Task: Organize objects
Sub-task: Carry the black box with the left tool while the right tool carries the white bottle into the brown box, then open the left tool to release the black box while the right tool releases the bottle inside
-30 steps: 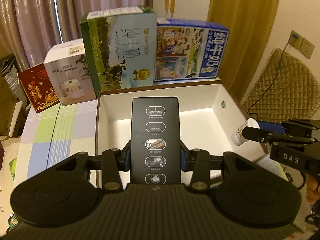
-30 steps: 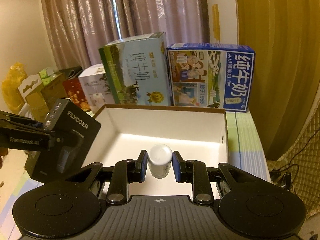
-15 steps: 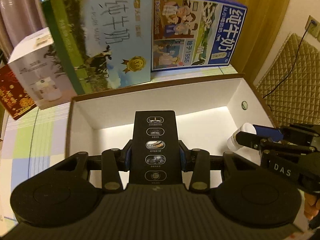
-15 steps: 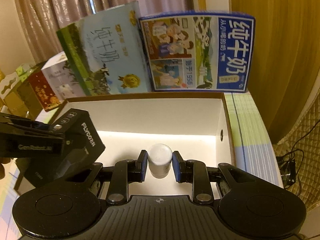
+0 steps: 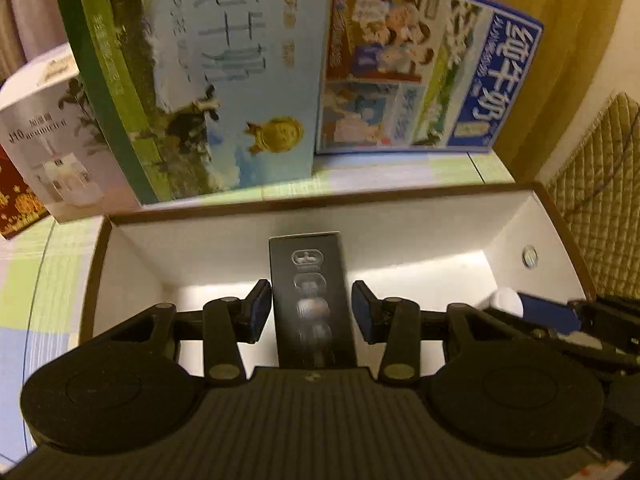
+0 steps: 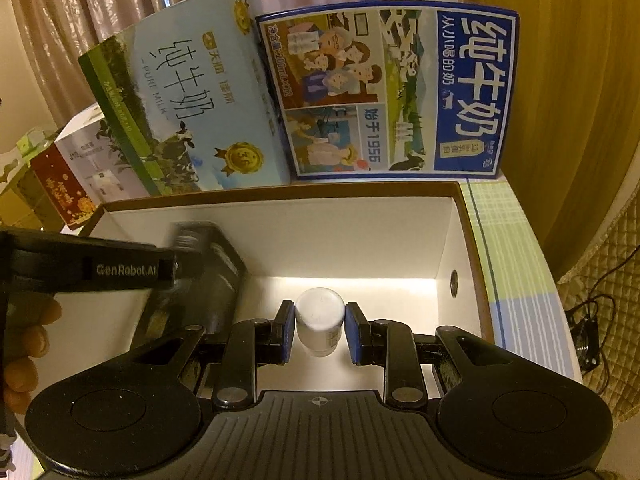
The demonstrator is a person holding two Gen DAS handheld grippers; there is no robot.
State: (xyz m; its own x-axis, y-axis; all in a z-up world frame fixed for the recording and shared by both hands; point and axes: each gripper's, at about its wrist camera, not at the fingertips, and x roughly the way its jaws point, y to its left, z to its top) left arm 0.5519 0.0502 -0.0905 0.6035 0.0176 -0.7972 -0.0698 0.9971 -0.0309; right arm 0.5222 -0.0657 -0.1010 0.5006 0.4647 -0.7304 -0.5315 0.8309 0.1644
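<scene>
A black carton (image 5: 310,280) printed with oval pictures sits between the blue pads of my left gripper (image 5: 306,308). It is blurred while the fingers are sharp, and a thin gap shows at each pad, so the jaws stand open. It hangs inside the white-lined open box (image 5: 320,202). From the right wrist the same carton (image 6: 208,280) tilts down under the left gripper (image 6: 168,268). My right gripper (image 6: 320,322) is shut on a white bottle (image 6: 320,312), held low in the box (image 6: 280,192) toward its right side. That bottle (image 5: 505,300) also shows in the left wrist view.
Behind the box stand a green-and-blue milk carton (image 6: 192,112) and a blue milk carton (image 6: 400,96). A white appliance box (image 5: 52,140) and a red box (image 6: 60,188) lie to the left. A quilted chair (image 5: 600,200) is on the right. A person's fingers (image 6: 28,340) hold the left gripper.
Both grippers moved forward and down into the open box. The left jaws parted slightly and the black carton is slipping down between them. The right gripper still holds the bottle.
</scene>
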